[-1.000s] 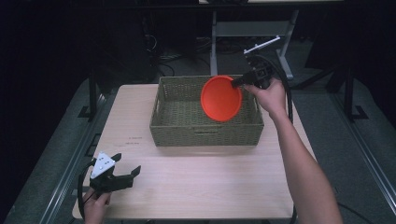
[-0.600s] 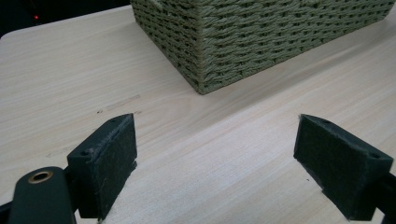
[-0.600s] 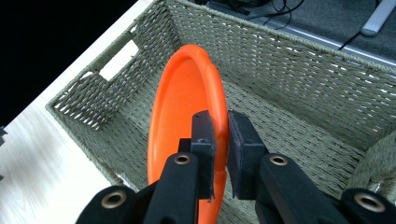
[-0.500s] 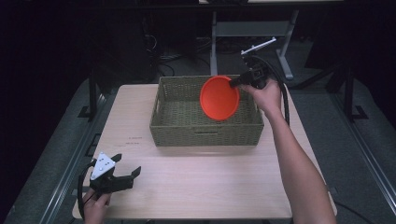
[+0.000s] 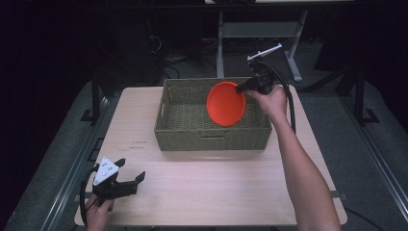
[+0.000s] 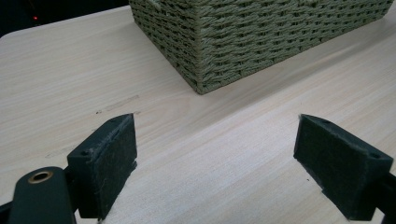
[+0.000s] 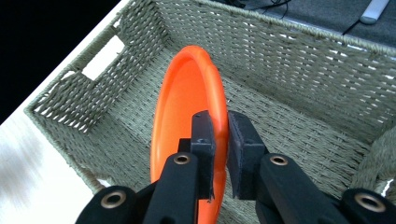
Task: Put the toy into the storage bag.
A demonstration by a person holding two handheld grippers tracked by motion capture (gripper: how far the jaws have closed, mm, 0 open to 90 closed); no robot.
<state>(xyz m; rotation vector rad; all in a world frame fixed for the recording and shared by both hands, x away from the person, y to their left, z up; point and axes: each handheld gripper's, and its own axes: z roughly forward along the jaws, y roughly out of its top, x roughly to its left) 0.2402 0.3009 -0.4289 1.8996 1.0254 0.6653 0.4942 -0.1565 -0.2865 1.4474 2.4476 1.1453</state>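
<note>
The right claw (image 7: pixel 220 140) is pinched tight on the rim of an orange plate (image 7: pixel 184 121), one black felt-faced pad on each side of the thin edge. The plate is smooth, glossy plastic, round with a raised lip, and hangs on edge, tilted, over the inside of the basket (image 7: pixel 299 79). In the high view the right claw (image 5: pixel 243 88) holds the plate (image 5: pixel 226 103) above the basket's right half, the disc's face turned toward the camera.

The basket (image 5: pixel 211 137) is rectangular, woven of coarse olive-green cord, with a cut-out handle slot in its short wall. It stands on the far half of the counter (image 5: pixel 216 192), a pale wood-grain top with rounded corners.

The left claw (image 6: pixel 215 154) is spread wide with nothing between its fuzzy black pads, low over the bare counter (image 6: pixel 233 154) near one basket corner (image 6: pixel 201 70); from above the left claw (image 5: pixel 129 174) sits at the near left edge
</note>
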